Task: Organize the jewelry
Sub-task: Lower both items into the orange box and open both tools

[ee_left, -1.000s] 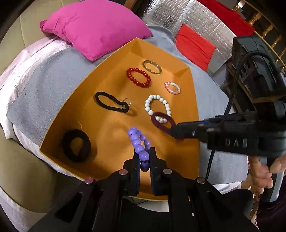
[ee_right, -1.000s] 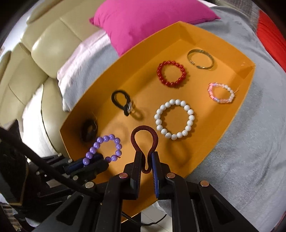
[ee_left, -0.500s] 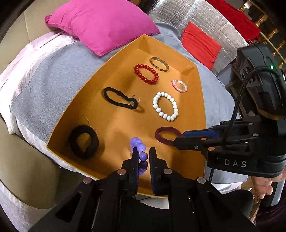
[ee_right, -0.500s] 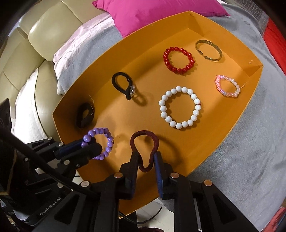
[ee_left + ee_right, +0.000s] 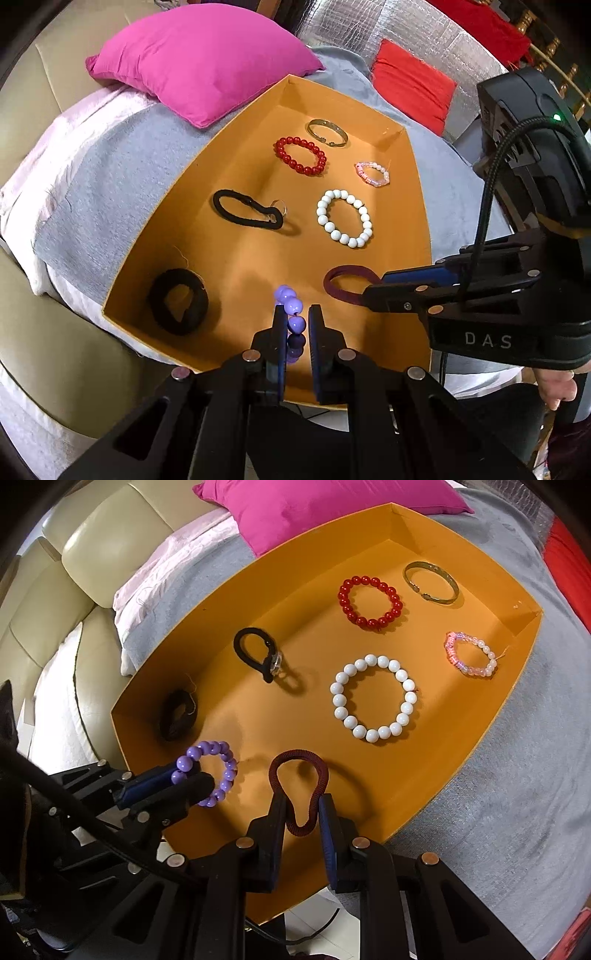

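Left gripper [image 5: 296, 325] clamps the purple bead bracelet [image 5: 214, 771]; right gripper [image 5: 303, 808] pinches the maroon hair tie [image 5: 299, 786] — both over the near end of the orange tray [image 5: 491, 716]. Tray contents — white [image 5: 373, 698], red [image 5: 369, 602] and pink bead bracelets [image 5: 471, 653], gold bangle [image 5: 430, 583], two black hair ties [image 5: 258, 657].

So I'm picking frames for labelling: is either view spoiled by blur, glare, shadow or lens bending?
Left wrist view: sharp, but the fisheye bows the orange cardboard tray into a wedge, and the corners go dark. Right wrist view: also sharp; the white bead bracelet and the black elastic hair tie cast soft shadows, with only a faint sheen on the tray floor; no glare hides anything.
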